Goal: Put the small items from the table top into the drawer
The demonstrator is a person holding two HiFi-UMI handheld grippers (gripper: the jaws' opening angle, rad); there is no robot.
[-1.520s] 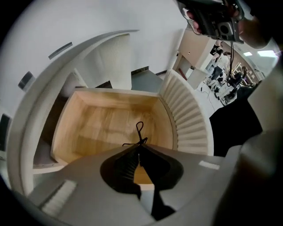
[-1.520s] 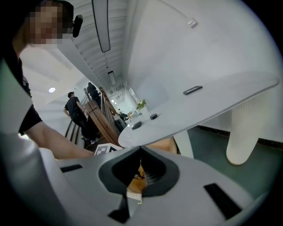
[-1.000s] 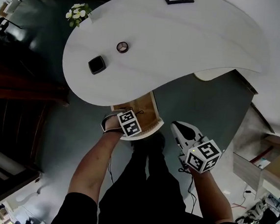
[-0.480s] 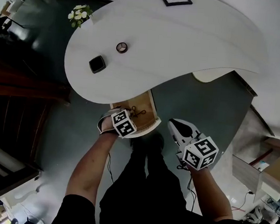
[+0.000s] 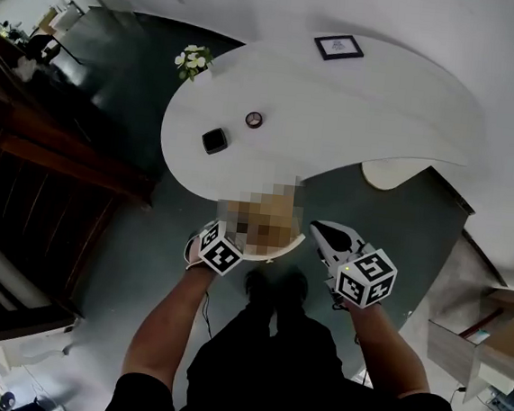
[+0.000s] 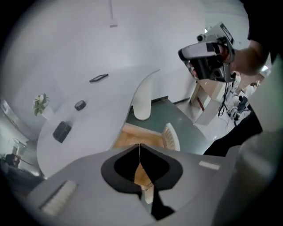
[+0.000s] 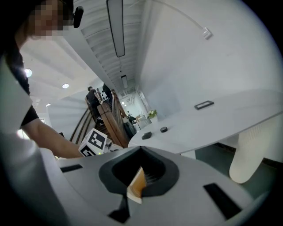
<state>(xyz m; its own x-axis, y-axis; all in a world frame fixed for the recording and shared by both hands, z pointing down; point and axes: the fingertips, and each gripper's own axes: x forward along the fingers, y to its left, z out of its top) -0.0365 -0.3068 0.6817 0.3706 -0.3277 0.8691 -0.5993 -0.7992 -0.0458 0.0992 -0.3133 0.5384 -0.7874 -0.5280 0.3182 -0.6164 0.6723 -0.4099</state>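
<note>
On the white curved table [image 5: 374, 112] lie a black square item [image 5: 214, 140] and a small round dark item [image 5: 254, 119]; both also show in the left gripper view as the black item [image 6: 62, 131] and the round item [image 6: 80, 105]. The wooden drawer [image 6: 131, 135] stands open under the table's near edge, and a mosaic patch covers it in the head view. My left gripper [image 5: 204, 237] hangs shut and empty at the drawer's left front corner [image 6: 139, 152]. My right gripper [image 5: 321, 230] is shut and empty just right of the drawer [image 7: 140, 152].
A framed picture [image 5: 338, 46] lies at the table's far side, and a small pot of white flowers [image 5: 192, 58] stands at its left end. A white table leg [image 6: 141, 99] stands beyond the drawer. A dark wooden staircase [image 5: 36, 152] runs along the left. Boxes and cables [image 5: 489, 331] sit at the right.
The head view has drawn back, so the table looks smaller and farther. My left gripper has slid a little down and left from the drawer front. The right gripper has hardly moved.
</note>
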